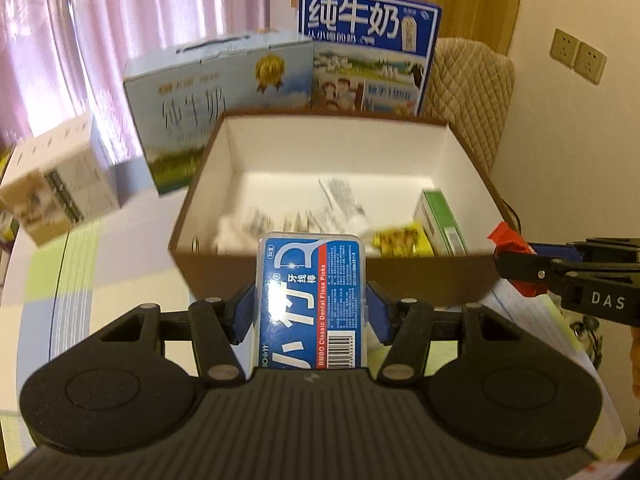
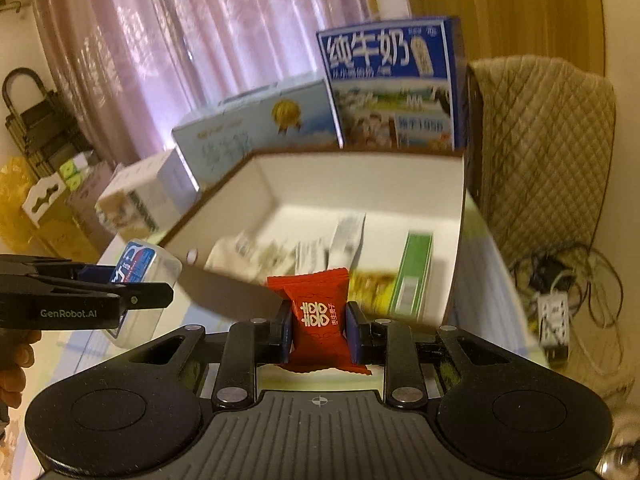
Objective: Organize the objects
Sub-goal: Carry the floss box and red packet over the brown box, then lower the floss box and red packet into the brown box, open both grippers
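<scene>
Left gripper (image 1: 312, 308): clamped on the floss case (image 1: 312, 300), a flat glossy plastic slab, just short of the box (image 1: 332, 120).
Right gripper (image 2: 319, 332): pinched narrow on a red candy (image 2: 318, 316), crinkly wrapper, soft corners.
Box: brown outside, white inside, open top; a green carton (image 1: 440, 220) and paper packets lie in it.
Next move: carry both over the near rim, lower into bare floor space, then release; the candy is light and may cling.
Risk: case clipping the rim.
</scene>
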Motion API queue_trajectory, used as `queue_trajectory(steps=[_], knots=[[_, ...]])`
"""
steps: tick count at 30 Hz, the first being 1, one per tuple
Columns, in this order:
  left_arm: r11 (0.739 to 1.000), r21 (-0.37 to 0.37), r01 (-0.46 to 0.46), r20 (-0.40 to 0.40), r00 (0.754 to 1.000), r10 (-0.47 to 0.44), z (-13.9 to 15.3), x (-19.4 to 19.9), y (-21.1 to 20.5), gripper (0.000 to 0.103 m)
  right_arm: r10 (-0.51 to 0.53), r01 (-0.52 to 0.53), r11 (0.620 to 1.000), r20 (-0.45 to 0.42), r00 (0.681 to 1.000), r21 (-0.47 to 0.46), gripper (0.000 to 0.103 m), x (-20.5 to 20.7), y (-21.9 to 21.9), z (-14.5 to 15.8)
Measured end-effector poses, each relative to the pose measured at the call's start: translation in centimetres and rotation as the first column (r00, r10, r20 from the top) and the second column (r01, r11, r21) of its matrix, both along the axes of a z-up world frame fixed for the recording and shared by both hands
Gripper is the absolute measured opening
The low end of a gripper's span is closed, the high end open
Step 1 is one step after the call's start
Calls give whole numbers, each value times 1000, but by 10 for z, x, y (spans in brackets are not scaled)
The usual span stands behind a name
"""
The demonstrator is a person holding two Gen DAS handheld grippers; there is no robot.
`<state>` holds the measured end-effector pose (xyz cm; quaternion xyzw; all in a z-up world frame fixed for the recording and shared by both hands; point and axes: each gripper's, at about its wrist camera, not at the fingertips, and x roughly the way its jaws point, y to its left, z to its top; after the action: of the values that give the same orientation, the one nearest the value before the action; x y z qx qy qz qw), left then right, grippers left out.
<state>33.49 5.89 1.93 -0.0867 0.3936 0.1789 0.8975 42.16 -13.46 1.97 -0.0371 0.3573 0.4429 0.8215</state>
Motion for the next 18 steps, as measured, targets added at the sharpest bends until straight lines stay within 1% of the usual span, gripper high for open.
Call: queue_trajectory(steps=[4,7,12,18], knots=[[1000,29,9,6,1000,-9,5,30,12,53,-5,5,1000,22,1000,10,24,26,17,5],[999,42,15,-2,1000,-15,5,55,22,53,-12,12,1000,16,1000,5,24,49,32,2],[996,81,24,-22,999,-23,-1,96,41,53,-37,37,998,7,999,-43,24,86,60,-12],[994,107,28,-87,996,-19,-19,137,63,53,-47,45,995,-17,999,-89,24,118,87,-30]])
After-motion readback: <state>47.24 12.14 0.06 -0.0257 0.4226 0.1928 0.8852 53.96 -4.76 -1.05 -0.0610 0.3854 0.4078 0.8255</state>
